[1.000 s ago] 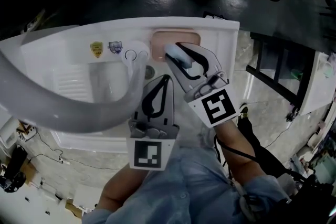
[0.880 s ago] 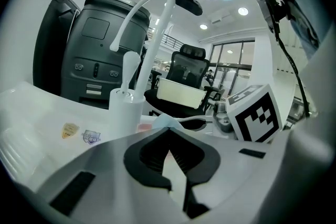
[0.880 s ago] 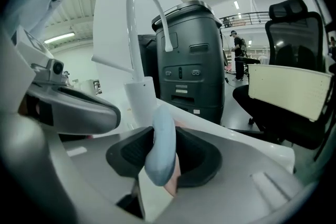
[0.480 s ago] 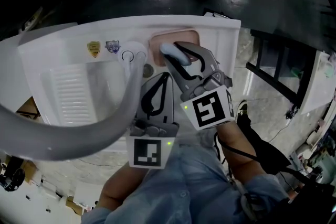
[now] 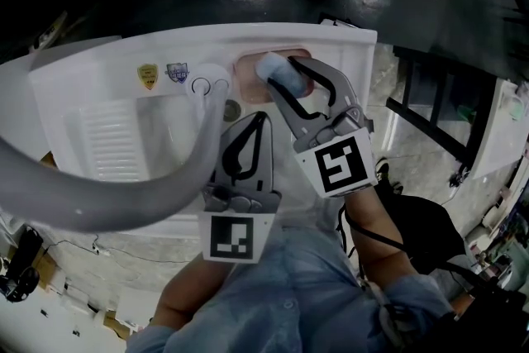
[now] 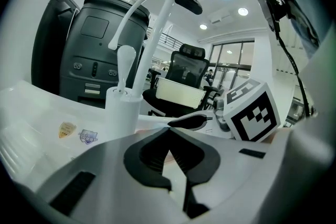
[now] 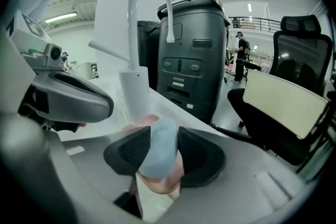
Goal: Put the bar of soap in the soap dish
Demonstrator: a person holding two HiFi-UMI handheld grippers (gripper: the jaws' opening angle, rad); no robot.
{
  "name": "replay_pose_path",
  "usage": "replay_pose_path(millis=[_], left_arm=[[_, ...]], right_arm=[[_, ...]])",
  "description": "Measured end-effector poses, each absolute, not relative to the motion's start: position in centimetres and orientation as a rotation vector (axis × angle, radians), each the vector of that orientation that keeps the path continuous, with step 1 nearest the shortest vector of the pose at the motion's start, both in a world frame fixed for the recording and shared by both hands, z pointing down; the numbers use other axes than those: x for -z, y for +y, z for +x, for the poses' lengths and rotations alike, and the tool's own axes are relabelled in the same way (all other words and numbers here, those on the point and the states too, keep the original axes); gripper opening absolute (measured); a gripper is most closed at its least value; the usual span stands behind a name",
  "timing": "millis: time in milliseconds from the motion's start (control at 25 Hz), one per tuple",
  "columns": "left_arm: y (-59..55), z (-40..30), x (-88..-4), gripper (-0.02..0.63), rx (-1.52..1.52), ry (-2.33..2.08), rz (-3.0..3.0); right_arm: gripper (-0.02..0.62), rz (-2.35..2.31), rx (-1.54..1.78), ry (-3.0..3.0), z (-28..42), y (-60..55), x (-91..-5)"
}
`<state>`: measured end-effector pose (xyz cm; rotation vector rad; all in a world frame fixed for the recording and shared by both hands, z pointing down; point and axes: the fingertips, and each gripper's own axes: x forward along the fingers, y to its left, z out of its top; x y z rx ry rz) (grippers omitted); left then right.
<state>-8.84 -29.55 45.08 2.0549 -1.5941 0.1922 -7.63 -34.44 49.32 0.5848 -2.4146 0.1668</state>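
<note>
**DESK:** What is the right tool doing at the back ledge of the sink (image 5: 99, 107)?

**OPERATOR:** My right tool (image 5: 289, 72) points down over the pink soap dish (image 5: 245, 85). Its jaws are opening, and the blue bar of soap (image 5: 277, 69) stands on edge between them. The bar leans on the pad at the faucet side, and the other pad stands clear of it. The dish lies directly under the tool's tips, so I judge the bar is held there to settle into the dish as the grip lets go. I cannot tell whether the bar already touches the dish.

**DESK:** And the left?

**OPERATOR:** My left tool (image 5: 261, 121) sits just beside the right one and behind its tips, with its jaws closed tip to tip on nothing. I read it as parked out of the way. The faucet (image 7: 137, 34) rises just ahead of it. One risk is that the bar, standing on its narrow edge, may topple as it drops.
</note>
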Motion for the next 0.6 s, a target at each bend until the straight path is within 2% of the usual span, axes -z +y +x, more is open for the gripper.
replay_pose_path(millis=[360, 600], left_arm=[[-29.2, -8.5, -43.9, 0.006, -0.186, -1.600, 2.093], [-28.5, -8.1, -41.3, 0.006, -0.140, -1.637, 2.129]], right_arm=[[0.166, 0.649, -0.188, -2.436, -6.7, -34.4, -48.4], [0.150, 0.765, -0.241, -2.545, -5.4, -33.8, -43.9]])
